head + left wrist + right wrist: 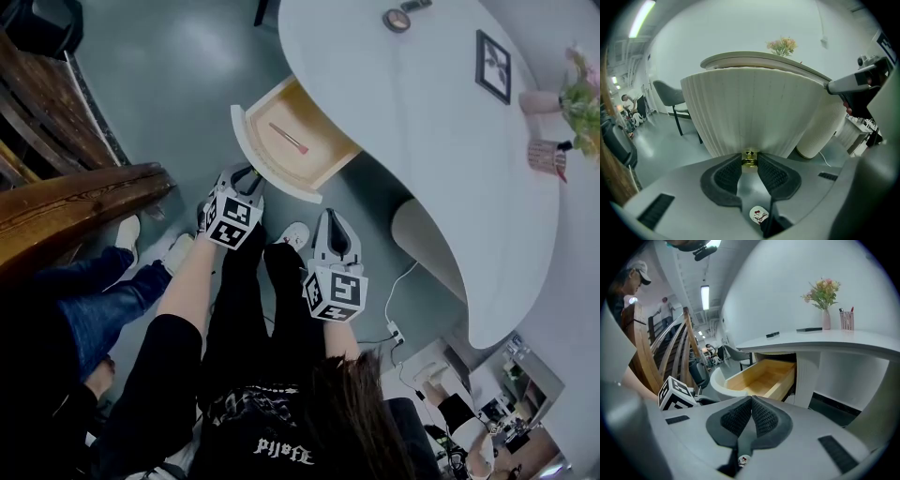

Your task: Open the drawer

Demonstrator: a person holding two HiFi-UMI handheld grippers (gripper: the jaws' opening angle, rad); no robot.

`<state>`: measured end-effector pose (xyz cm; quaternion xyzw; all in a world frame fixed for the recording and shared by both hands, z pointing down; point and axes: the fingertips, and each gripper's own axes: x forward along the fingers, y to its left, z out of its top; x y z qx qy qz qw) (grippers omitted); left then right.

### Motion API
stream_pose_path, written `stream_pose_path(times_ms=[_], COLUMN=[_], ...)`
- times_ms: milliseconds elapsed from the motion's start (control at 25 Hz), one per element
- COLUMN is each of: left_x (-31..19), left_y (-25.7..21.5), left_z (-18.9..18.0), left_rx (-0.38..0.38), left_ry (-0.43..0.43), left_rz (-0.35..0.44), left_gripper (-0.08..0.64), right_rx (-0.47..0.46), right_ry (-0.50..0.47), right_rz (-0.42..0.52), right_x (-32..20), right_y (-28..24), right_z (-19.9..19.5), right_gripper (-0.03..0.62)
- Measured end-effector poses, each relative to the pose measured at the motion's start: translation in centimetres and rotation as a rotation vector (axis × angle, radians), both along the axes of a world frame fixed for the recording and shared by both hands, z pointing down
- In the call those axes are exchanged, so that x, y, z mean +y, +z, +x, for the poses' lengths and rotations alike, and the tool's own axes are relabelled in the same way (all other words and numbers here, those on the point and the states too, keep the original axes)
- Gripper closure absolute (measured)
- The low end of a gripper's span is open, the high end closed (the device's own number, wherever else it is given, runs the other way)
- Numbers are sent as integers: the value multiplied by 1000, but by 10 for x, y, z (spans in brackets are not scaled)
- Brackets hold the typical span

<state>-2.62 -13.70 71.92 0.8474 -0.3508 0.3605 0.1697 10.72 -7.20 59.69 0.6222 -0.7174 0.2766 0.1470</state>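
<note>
The wooden drawer stands pulled out from under the white curved desk, and a pink pen lies inside it. My left gripper is at the drawer's ribbed white front. Its jaws are closed on the small brass knob, which sits between the pad tips of the left gripper. My right gripper hangs to the right of the drawer, apart from it. In the right gripper view the right gripper has its pads together with nothing in them, and the drawer's open inside shows ahead.
On the desk top are a picture frame, a flower vase, a pen cup and a round object. A wooden railing and a person in jeans are at the left. A power strip lies by the desk pedestal.
</note>
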Motion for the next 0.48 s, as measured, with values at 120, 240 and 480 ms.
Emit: stream_pose_path(times_ms=[120, 240, 480], left_x=[6, 6, 8], left_y=[0, 1, 0], left_z=[-6, -13, -14], left_rx=[-10, -14, -24], left_ry=[0, -17, -31], left_rz=[-7, -7, -21], left_gripper=[445, 445, 445], right_rx=[3, 5, 6], right_ry=[-4, 3, 11], right_rz=[1, 4, -5], right_x=[0, -2, -1], right_y=[-4, -5, -8], right_z=[1, 4, 13], right_gripper=[566, 566, 566])
